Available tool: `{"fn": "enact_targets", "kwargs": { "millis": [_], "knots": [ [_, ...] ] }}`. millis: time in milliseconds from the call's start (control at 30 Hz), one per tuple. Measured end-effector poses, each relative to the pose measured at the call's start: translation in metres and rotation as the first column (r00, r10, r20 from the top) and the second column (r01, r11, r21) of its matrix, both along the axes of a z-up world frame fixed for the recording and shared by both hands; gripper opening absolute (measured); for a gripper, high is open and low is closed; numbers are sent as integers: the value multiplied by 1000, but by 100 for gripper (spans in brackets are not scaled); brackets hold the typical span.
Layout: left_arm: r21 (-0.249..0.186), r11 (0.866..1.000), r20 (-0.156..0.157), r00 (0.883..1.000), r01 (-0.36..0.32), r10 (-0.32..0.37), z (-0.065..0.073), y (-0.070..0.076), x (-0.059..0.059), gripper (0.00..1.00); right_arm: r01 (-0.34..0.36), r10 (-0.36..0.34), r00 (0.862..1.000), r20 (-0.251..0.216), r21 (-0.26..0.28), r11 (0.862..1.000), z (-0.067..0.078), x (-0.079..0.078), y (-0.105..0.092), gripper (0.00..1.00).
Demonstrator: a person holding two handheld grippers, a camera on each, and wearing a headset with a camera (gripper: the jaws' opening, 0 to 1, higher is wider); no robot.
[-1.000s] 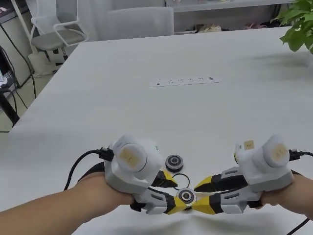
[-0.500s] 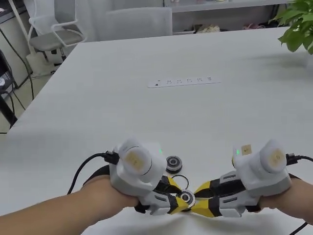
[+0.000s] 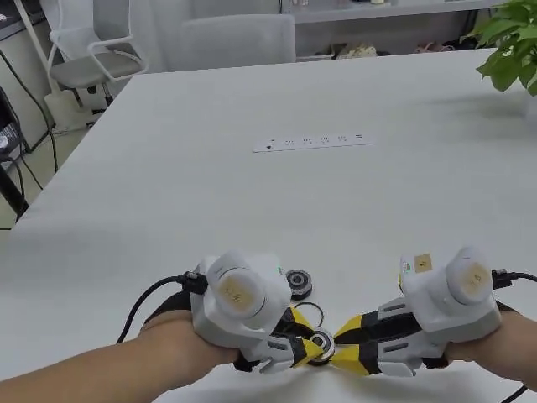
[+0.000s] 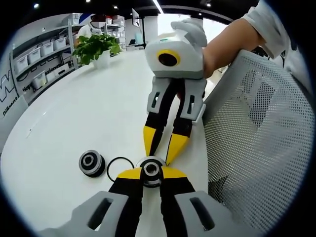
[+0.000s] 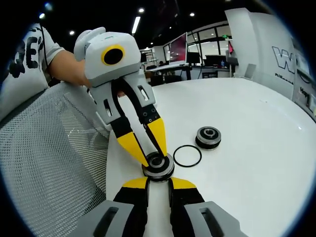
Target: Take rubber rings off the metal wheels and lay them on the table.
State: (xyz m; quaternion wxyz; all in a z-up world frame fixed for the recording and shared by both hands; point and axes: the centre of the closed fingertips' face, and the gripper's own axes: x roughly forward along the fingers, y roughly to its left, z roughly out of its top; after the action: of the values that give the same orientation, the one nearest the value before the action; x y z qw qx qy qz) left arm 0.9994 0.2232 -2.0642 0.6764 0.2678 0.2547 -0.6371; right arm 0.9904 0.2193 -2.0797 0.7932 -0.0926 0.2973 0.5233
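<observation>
A small metal wheel (image 3: 320,344) with a black rubber ring sits between both grippers, close to the table's near edge. My left gripper (image 3: 309,342) comes from the left and is shut on the wheel (image 4: 150,169). From the opposite side my right gripper (image 3: 336,347) pinches the rim of the same wheel (image 5: 158,165). In the left gripper view the right gripper (image 4: 162,148) reaches down from above. A loose rubber ring (image 3: 309,312) lies flat on the table just beyond. A second wheel (image 3: 298,281), ring on, lies past it.
A white power strip (image 3: 315,141) lies mid-table. A green plant (image 3: 508,50) stands at the far right corner. Office chairs (image 3: 92,50) are behind the table, and a mesh chair back (image 4: 256,148) is close beside the grippers. A black cable (image 3: 143,294) trails from the left gripper.
Both grippers have stayed on the wheel and slid a little toward the near edge. The left gripper has rolled slightly.
</observation>
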Motion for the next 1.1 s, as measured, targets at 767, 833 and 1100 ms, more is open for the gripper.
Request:
{"fn": "enact_targets", "kwargs": {
  "millis": [767,833,1100],
  "knots": [
    [-16,1000,2,1000,-13,13,0,0,0,7,7,-8,1000,10,20,1000,4,3,6,23],
    [-16,1000,2,1000,-13,13,0,0,0,7,10,-10,1000,1,38,999,5,4,9,26],
    [-18,1000,3,1000,-17,17,0,0,0,7,7,-7,1000,-1,25,1000,1,5,12,25]
  ]
}}
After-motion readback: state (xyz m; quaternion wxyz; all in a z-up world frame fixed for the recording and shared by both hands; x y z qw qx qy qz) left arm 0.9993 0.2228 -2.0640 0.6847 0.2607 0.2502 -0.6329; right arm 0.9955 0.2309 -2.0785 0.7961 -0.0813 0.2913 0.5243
